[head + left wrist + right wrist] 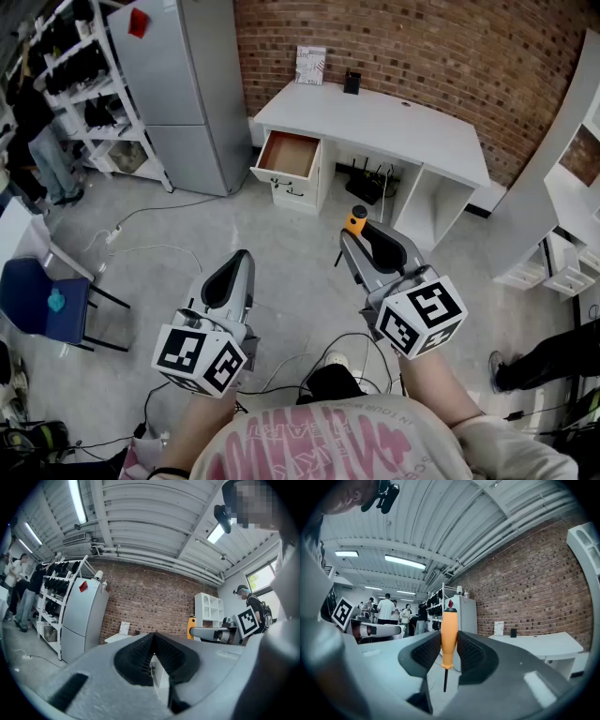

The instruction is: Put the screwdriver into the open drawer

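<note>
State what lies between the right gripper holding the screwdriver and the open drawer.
Only bare grey floor, seen in the head view, separates the right gripper with its screwdriver from the open drawer.

a white tabletop (394, 122) stands against the brick wall (422, 47). a white patterned card (310, 64) is propped at its back edge, and a small dark object (352, 82) sits just beside the card. the open drawer (289, 155) at the tabletop's left end shows a wooden inside. the grey floor (281, 239) carries the desk, a tall fridge (183, 94), a blue chair (42, 305) and loose white cables (155, 247).
</note>
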Demonstrator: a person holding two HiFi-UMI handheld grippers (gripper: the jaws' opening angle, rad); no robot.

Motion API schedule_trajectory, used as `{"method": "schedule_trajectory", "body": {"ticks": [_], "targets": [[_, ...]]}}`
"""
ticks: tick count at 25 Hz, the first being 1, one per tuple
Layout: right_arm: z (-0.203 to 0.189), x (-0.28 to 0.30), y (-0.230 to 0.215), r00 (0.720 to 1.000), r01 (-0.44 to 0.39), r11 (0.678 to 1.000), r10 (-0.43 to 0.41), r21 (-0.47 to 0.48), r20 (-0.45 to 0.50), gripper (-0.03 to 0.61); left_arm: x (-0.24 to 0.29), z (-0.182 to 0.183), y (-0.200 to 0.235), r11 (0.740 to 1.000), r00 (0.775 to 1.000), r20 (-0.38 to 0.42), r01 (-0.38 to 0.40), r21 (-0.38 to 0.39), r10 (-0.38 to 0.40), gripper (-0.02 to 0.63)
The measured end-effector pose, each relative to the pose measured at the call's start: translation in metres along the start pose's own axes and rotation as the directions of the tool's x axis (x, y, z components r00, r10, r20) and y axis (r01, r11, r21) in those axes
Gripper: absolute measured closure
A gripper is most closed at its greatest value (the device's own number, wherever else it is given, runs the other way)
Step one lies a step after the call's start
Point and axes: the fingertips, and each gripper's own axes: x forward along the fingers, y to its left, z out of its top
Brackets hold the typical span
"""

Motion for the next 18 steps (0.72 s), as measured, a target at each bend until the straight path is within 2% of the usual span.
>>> {"method": "schedule_trajectory", "body": {"ticks": [7, 18], "targets": [[0.0, 0.011, 0.007, 1.0, -0.009, 1.0, 0.009, 0.008, 0.016, 0.454, 0.0, 0.004, 0.012, 1.0, 1.0, 0.01, -0.001, -0.004, 0.001, 0.612], [-0.018, 0.037, -0.004, 0.998, -0.056, 0.998, 0.056, 0.012, -0.024, 0.454, 0.014, -0.02, 0.028, 0.999, 1.0, -0.021, -0.022, -0.05, 0.021, 0.612]]}}
